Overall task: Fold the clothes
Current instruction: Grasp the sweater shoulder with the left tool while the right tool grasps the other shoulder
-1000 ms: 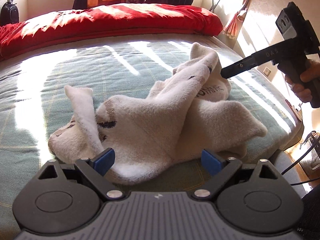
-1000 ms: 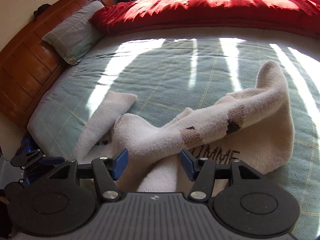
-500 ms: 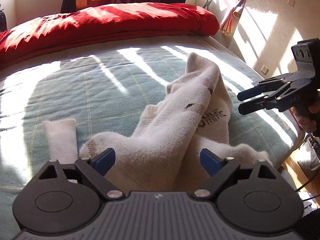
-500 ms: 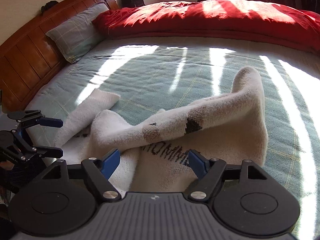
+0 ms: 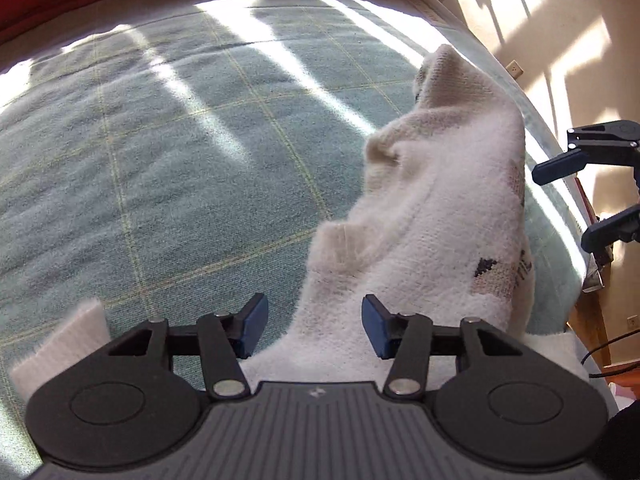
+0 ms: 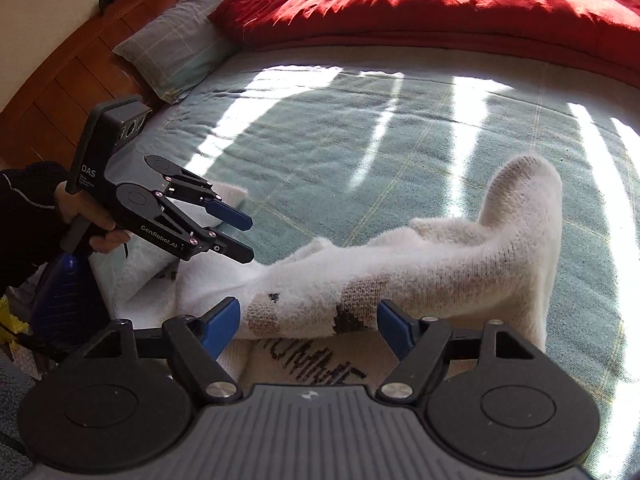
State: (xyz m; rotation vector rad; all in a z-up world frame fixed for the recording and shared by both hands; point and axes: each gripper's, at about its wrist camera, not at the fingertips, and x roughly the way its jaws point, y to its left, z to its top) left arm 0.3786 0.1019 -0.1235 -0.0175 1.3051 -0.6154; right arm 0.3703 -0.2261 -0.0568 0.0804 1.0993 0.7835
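White fluffy socks with brown and black patches (image 6: 400,276) lie in a crumpled heap on the green checked bedspread (image 6: 360,152); they also show in the left wrist view (image 5: 432,216). One sock under the heap bears dark lettering (image 6: 316,364). My left gripper (image 5: 314,322) is open, its jaws around the near end of the top sock; it also shows in the right wrist view (image 6: 242,236), just above the heap's left end. My right gripper (image 6: 308,320) is open just above the patched sock; it also shows in the left wrist view (image 5: 576,204), right of the heap.
A red duvet (image 6: 440,4) lies across the far side of the bed. A green pillow (image 6: 176,48) leans on the wooden headboard (image 6: 68,80). The bed's right edge (image 5: 552,184) drops to the floor beside a sunlit wall.
My left gripper has moved in low over the socks, tilted down and narrowed its jaws. My right gripper has come closer to the patched sock. The heap has shifted little.
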